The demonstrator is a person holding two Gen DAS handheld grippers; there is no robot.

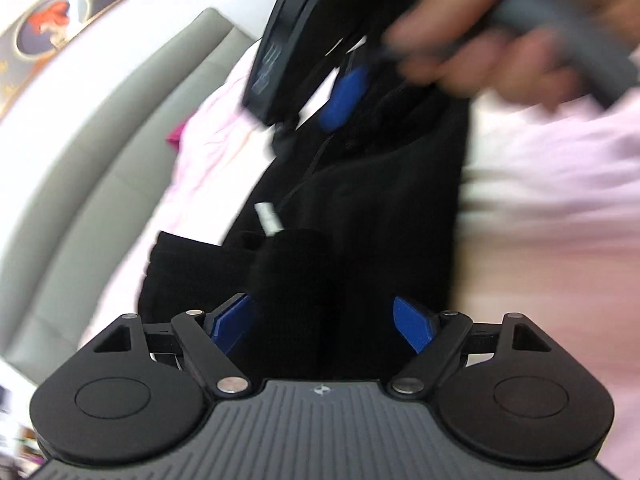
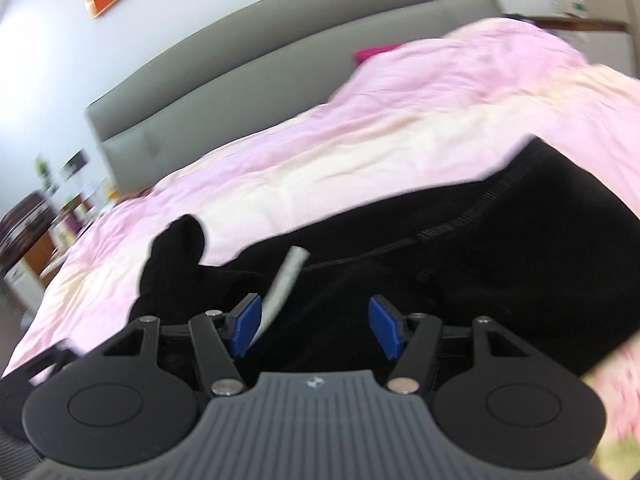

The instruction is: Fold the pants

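Observation:
Black pants [image 1: 360, 208] lie on a pink bedspread [image 1: 552, 216], with a white label [image 1: 267, 218] showing. My left gripper [image 1: 324, 326] is open, its blue pads wide apart just over the pants' near end. The right gripper [image 1: 344, 96] shows blurred in the left wrist view, held by a hand at the pants' far end. In the right wrist view the right gripper [image 2: 316, 326] is open, its pads apart just over the black pants [image 2: 460, 256], next to the white label [image 2: 286, 280]. The waistband [image 2: 520, 188] runs off to the right.
A grey padded headboard [image 2: 280, 72] stands behind the bed. The pink bedspread [image 2: 320, 152] stretches beyond the pants. A magenta item [image 2: 374, 53] lies near the headboard. Furniture [image 2: 36, 232] stands at the left side of the bed. Pictures [image 1: 60, 24] hang on the wall.

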